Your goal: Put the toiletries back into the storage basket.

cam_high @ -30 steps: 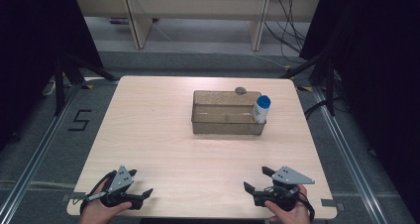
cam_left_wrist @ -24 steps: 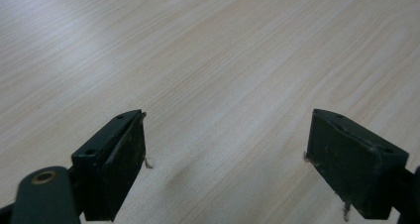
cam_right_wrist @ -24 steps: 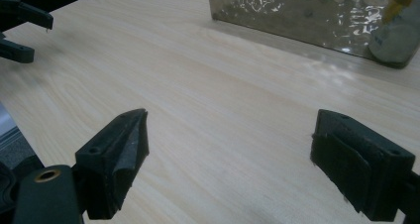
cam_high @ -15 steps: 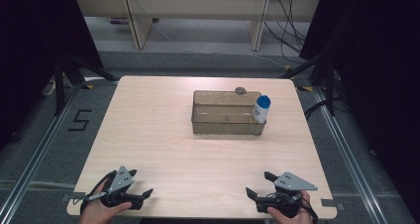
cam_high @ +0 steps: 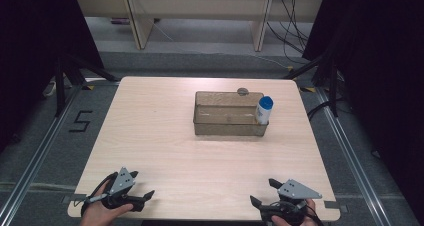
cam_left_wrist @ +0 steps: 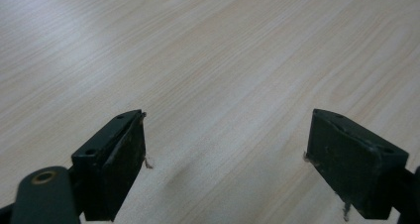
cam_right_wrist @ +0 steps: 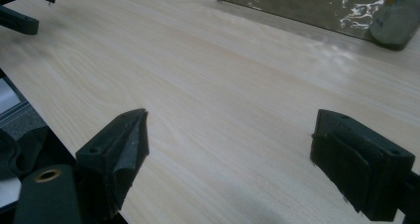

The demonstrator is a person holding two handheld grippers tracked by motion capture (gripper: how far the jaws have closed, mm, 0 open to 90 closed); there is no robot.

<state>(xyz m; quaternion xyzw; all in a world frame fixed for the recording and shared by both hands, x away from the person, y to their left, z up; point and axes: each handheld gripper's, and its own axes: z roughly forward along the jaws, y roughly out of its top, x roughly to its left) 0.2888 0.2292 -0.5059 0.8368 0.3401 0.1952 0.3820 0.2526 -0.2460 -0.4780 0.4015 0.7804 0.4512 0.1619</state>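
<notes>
- Clear rectangular plastic bin [cam_high: 229,121] near worktop's far edge; white blue-capped bottle [cam_high: 263,110] upright in its right end.
- Bottle judged light, stiff, slippery; best gripped mid-body.
- Left gripper [cam_high: 142,199] and right gripper [cam_high: 261,193] at near corners, jaws apart, empty.

A light wooden table [cam_high: 165,136] carries a clear, rectangular plastic bin [cam_high: 227,122] toward its far right, with a small round grey object [cam_high: 242,91] lying on the tabletop just behind the bin, while the near half of the surface is bare wood.
</notes>
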